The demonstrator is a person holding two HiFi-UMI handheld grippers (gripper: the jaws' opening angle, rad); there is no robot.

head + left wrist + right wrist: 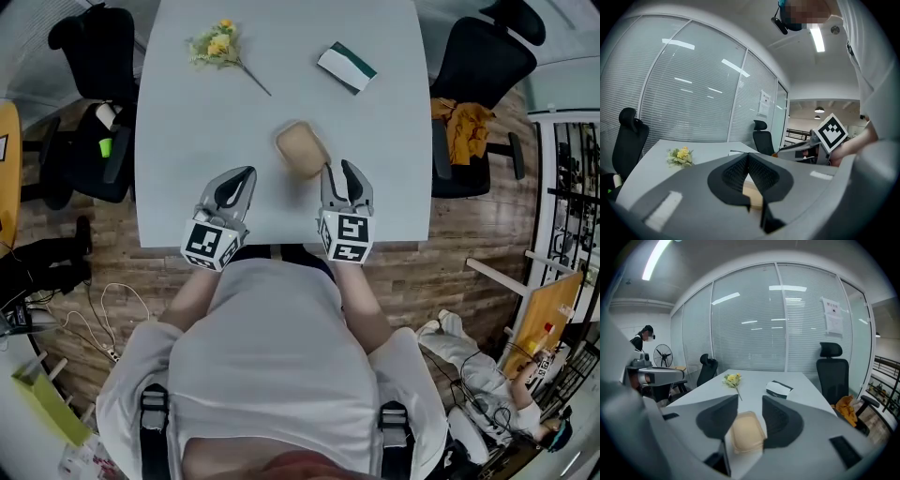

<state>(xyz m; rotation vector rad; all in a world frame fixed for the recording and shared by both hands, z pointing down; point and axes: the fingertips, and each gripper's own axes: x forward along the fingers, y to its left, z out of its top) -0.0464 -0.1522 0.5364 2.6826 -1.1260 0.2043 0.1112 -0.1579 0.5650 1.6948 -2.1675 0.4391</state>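
Facing the beige rounded plastic box (747,431) on the pale grey worktop (187,141), your right gripper (750,401) hovers just short of it, jaws apart. Your left gripper (749,157) is beside, jaws together, empty. I judge this the approach: next, the open jaws must come around its sides.

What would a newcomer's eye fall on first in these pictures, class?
First, the tan container near the front edge of the grey table, with the open right gripper close beside it and the shut left gripper further left. Then the yellow flower sprig at the far left and the white-and-green packet at the far right.
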